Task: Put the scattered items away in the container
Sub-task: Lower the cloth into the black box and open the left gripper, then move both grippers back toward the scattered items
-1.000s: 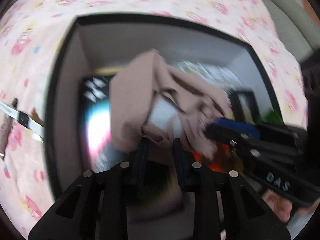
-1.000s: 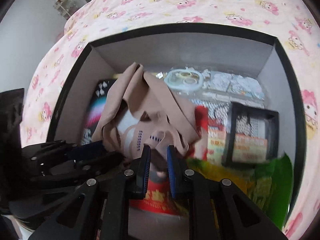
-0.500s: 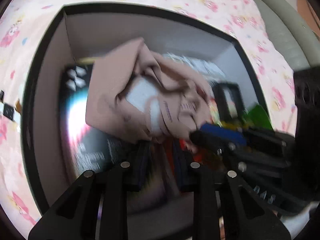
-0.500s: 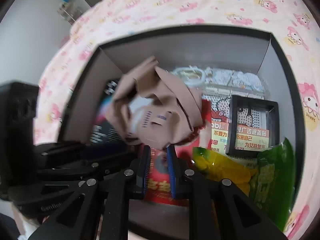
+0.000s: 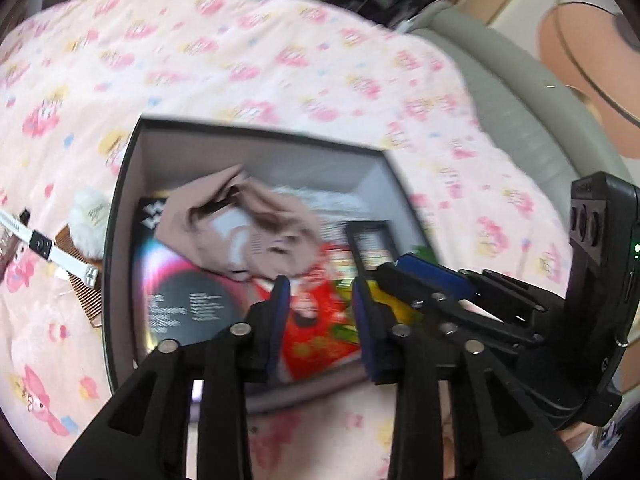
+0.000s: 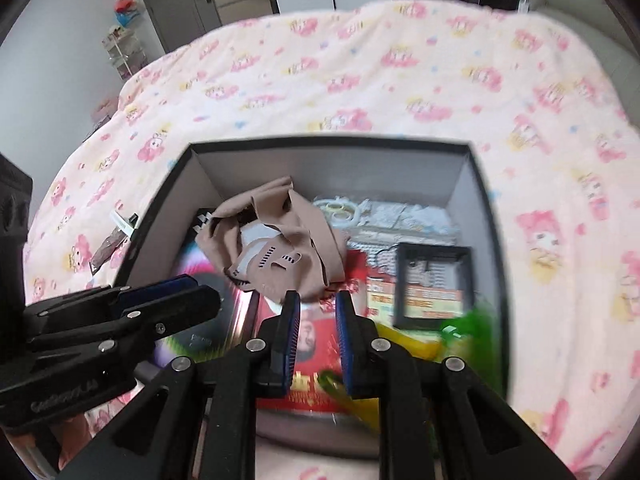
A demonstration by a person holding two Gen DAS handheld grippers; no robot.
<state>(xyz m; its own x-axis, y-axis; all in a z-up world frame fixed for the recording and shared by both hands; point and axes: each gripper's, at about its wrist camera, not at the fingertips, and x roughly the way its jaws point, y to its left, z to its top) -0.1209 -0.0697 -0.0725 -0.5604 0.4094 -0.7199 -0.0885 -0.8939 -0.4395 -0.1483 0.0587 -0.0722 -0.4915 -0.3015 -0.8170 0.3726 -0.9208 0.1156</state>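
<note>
Pink bedspread [image 6: 400,80]: cartoon-printed cover over the whole bed; everything rests on it.
Container [image 6: 332,168]: dark open box with grey inner walls, at the centre of both wrist views.
Container contents: black disc-printed pack at 9 o'clock, red packet [image 6: 316,332] at 6 o'clock, small black tray [image 6: 434,280] and green and yellow packets at 4 o'clock.
Tan garment [image 6: 276,248]: crumpled on top of the contents, toward 10 o'clock in the box. A second ago both claws were down at it; now it lies free, touched by neither.
Left claw [image 5: 320,312]: jaws opening, nothing between them, pulled up and back from the box.
Right claw [image 6: 318,332]: jaws opening, empty, likewise lifted clear.
Still outside: white fluffy pad [image 5: 90,220], brown comb [image 5: 82,292] and white strap [image 5: 52,248] on the bedspread, at 9 o'clock of the box.
Meaning: garment looks delivered; those outside pieces likely come next.
</note>
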